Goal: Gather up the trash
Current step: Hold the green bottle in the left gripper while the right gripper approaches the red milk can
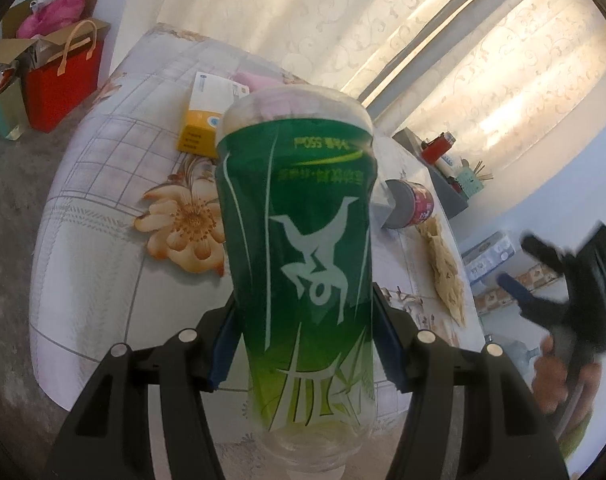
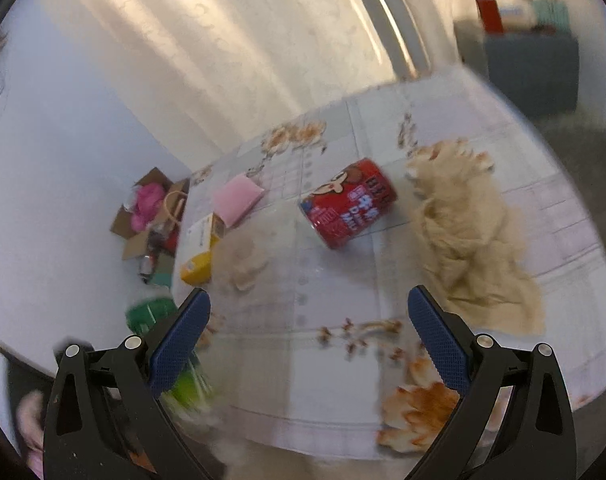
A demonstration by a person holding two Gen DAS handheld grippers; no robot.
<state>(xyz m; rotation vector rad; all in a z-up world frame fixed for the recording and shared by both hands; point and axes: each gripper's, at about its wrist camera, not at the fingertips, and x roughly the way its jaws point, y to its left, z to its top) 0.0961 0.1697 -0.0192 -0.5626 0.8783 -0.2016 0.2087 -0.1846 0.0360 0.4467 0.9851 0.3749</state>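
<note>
Green-labelled plastic bottle pinched in left gripper; right gripper spread and empty above the table.

The green-labelled plastic bottle [image 1: 303, 264] is clamped between the blue pads of the left gripper [image 1: 303, 340], base pointing away from the camera, held above the floral tablecloth [image 1: 103, 240]; its clear base looks empty. The right gripper [image 2: 309, 332] is seen with jaws spread wide, nothing between them, over the cloth. A red drink can [image 2: 349, 204] lies on its side on the table, just beside a crumpled beige cloth [image 2: 471, 240]. A pink packet [image 2: 239, 198] and a white-and-yellow carton [image 2: 201, 252] lie near the far edge. On the floor, an open cardboard box [image 1: 27, 24] is seen to hold something pink; a red paper bag [image 1: 63, 88] stands beside it, contents hidden.
</note>
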